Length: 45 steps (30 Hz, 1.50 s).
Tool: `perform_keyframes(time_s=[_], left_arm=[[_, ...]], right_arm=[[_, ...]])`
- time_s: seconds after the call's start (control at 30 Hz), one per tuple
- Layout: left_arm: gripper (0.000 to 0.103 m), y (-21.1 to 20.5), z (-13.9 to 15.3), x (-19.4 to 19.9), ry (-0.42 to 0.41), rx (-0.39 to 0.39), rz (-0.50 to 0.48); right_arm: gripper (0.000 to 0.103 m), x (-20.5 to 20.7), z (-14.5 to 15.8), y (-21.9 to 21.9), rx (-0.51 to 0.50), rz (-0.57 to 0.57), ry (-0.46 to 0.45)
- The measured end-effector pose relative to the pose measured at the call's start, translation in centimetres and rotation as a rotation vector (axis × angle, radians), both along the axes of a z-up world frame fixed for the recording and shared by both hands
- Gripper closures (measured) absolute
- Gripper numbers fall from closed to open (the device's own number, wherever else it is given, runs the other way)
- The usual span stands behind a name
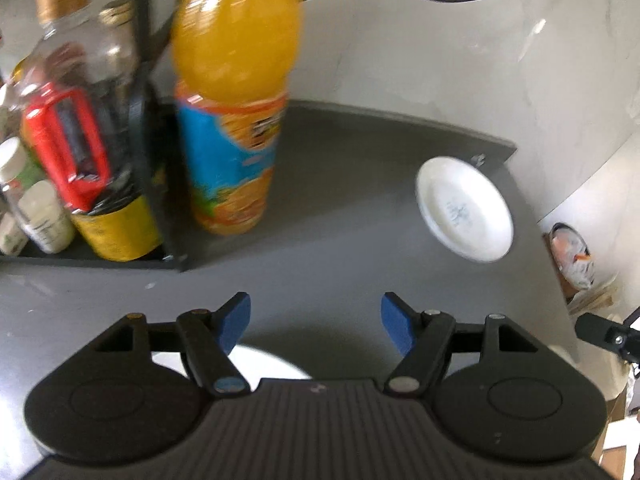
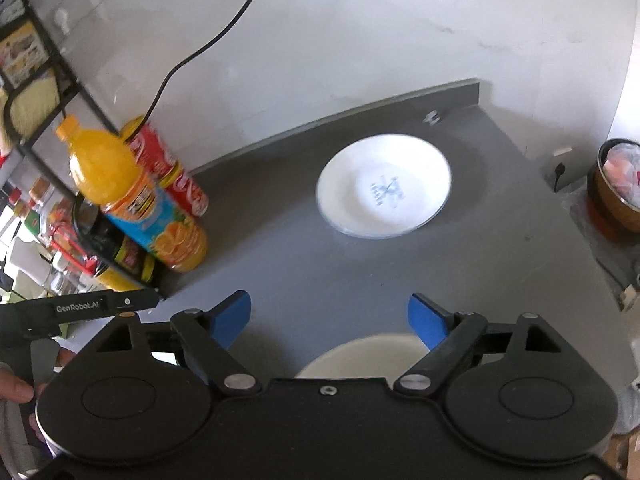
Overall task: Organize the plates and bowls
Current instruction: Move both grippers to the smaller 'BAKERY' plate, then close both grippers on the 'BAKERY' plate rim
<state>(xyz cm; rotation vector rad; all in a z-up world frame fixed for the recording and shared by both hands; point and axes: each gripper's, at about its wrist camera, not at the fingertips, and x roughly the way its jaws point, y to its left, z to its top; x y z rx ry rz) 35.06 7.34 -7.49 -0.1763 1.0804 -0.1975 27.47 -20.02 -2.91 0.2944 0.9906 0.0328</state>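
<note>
Both claws hover over a dark grey worktop (image 2: 304, 264) with their blue fingers spread apart and nothing between them. The left claw (image 1: 316, 320) has a white dish (image 1: 256, 360) just beneath it, mostly hidden by the claw's body. The right claw (image 2: 330, 320) hangs above the rim of a cream-white bowl (image 2: 360, 354), of which only the far edge shows.

A white plate (image 2: 384, 186) with a small blue mark in its middle lies flat on the far right part of the worktop, near the wall and well apart from both claws; in the left wrist view the same plate (image 1: 464, 208) sits far to the right.

On the far left stands an orange juice bottle (image 2: 136, 196), just beside a red cola bottle (image 2: 172, 172) and next to a black wire rack (image 1: 140, 92) crowded with jars and bottles. A black cable (image 2: 200, 48) runs down the pale wall. A hand (image 2: 16, 388) shows at the left edge of the right wrist view.
</note>
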Motion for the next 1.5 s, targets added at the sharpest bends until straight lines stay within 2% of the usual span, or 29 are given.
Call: perform_keyframes(time_s=[0.3, 0.47, 0.53, 0.6, 0.7, 0.77, 0.87, 0.97, 1.07, 1.13, 1.33, 1.4, 1.5], left_arm=[[0.033, -6.5, 0.1, 2.6, -0.011, 0.0, 0.015], [0.033, -9.7, -0.8, 4.1, -0.031, -0.008, 0.012], [0.033, -10.7, -1.6, 4.9, -0.036, 0.015, 0.015], [0.033, -11.5, -2.2, 5.6, -0.028, -0.014, 0.018], [0.033, -12.7, -2.9, 6.7, -0.029, -0.003, 0.017], [0.033, -13.1, -3.3, 7.3, -0.016, -0.028, 0.018], [0.033, -13.9, -3.8, 8.2, -0.018, -0.053, -0.016], [0.033, -14.9, -4.6, 9.1, -0.005, -0.05, -0.037], [0.033, -15.5, -5.6, 10.3, 0.021, -0.046, -0.015], [0.033, -16.0, -6.2, 10.8, 0.038, -0.044, -0.012], [0.045, -16.6, -8.8, 12.2, 0.083, -0.03, 0.01], [0.053, -16.6, -9.4, 12.5, 0.094, -0.026, 0.023], [0.064, -16.7, -10.4, 12.9, 0.112, -0.034, 0.029]], right_arm=[[0.018, 2.3, -0.5, -6.4, 0.012, 0.032, -0.022], [0.018, 3.7, -1.9, -9.4, 0.024, 0.046, -0.017], [0.018, 4.4, -2.7, -10.4, 0.039, 0.052, -0.015], [0.018, 5.0, -3.7, -11.1, 0.035, 0.062, -0.014], [0.018, 6.0, -5.1, -12.1, 0.03, 0.075, -0.005], [0.019, 6.5, -5.7, -12.6, 0.029, 0.089, -0.005], [0.02, 7.3, -6.6, -13.5, 0.057, 0.103, -0.015], [0.02, 8.4, -7.6, -14.2, 0.079, 0.095, -0.001], [0.02, 9.6, -8.7, -14.6, 0.086, 0.09, 0.005], [0.026, 10.2, -9.5, -14.8, 0.1, 0.087, 0.021], [0.045, 12.1, -11.8, -14.6, 0.118, 0.104, 0.071], [0.047, 12.6, -12.2, -14.5, 0.116, 0.107, 0.084], [0.056, 13.4, -13.0, -14.4, 0.128, 0.108, 0.107]])
